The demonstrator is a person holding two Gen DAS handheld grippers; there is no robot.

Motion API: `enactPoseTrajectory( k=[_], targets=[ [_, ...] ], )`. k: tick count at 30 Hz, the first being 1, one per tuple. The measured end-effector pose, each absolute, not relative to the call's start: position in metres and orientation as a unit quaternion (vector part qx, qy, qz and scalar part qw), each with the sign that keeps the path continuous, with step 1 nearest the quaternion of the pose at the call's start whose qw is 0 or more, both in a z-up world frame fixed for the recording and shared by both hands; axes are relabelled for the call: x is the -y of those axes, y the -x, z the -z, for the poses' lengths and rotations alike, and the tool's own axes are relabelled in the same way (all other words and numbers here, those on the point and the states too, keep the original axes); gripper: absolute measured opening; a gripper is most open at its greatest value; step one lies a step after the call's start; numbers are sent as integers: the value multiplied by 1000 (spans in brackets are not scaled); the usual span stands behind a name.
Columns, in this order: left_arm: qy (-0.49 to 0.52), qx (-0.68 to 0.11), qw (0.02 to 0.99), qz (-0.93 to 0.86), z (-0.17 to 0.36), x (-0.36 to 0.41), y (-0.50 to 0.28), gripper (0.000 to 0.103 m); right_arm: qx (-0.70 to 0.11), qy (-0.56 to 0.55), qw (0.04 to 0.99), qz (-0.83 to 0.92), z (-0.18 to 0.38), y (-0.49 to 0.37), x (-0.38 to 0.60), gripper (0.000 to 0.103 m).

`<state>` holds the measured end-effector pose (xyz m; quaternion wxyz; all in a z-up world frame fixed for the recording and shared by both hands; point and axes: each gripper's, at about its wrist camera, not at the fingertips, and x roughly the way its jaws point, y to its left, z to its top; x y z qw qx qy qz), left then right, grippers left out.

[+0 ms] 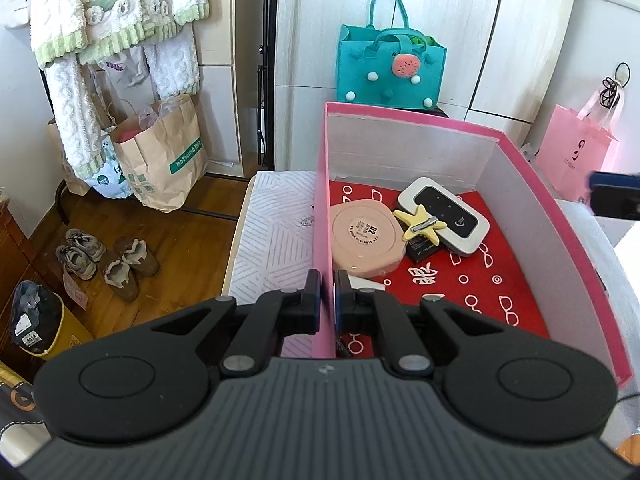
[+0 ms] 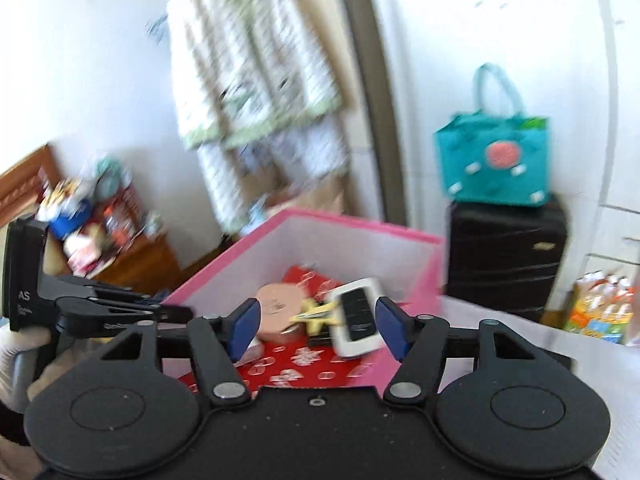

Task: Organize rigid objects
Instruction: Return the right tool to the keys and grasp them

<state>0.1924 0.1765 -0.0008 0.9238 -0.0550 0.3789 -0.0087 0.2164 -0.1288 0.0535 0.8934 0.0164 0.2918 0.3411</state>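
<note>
My left gripper (image 1: pixel 328 300) is clamped on the near left wall of the pink box (image 1: pixel 520 216); the wall edge runs straight between the two pads, one finger inside the box, one outside. My right gripper (image 2: pixel 316 326) is released, blue pads spread, nothing between them. It sits above the box's near side; its view is motion-blurred.

Inside the box, on the red patterned lining (image 1: pixel 480 288):
- round pink compact (image 1: pixel 366 238), against the left wall, just ahead of my left fingers
- white device with a black face (image 1: pixel 444 216), toward the back wall, lying partly on a flat black item (image 1: pixel 422 250)
- yellow star clip (image 1: pixel 420 226), resting across the compact's edge and the white device
- a small white piece (image 1: pixel 366 283) beside my inner left finger; cannot tell what it is

Around the box:
- teal felt bag (image 1: pixel 390 68) behind the back wall, on a black suitcase (image 2: pixel 506 256)
- pink paper bag (image 1: pixel 576 156) off to the right
- white quilted cover (image 1: pixel 276 236) under and left of the box
- floor to the left: brown paper bags (image 1: pixel 164 160), shoes (image 1: pixel 104 260), fluffy garment (image 1: pixel 112 8) hanging above

The only thing crowding the box interior is the cluster of three items mid-floor; the near right part of the lining is bare.
</note>
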Motion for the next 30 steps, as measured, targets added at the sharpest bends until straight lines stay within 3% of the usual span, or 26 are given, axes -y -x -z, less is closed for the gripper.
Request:
enactPoseTrajectory(
  k=[11,15,16,18,22,25,27,30],
  targets=[
    [51,-379,924,-8,2,-169,-195,7,-266,61,936,-222,21,-181,169,72],
    [49,-379,924,-12,1,-168,-194,7,-288,25,936,-201,45,-178,185,70],
    [50,-379,924,-13,1,-168,-194,7,-291,6,936,-197,49,-179,191,67],
    [52,-380,923,-15,1,-167,-193,7,-299,-24,936,-185,56,-184,201,50],
    [53,-381,923,-15,1,-167,-193,7,-299,-12,940,-166,68,-187,204,38],
    [54,-383,922,-16,1,-168,-191,7,-297,27,943,-145,76,-188,195,12],
    [54,-384,922,-16,1,-169,-191,7,-301,22,944,-137,78,-188,194,6],
    [55,-384,922,-15,1,-169,-191,7,-297,-14,943,-148,71,-188,200,6]
  ],
)
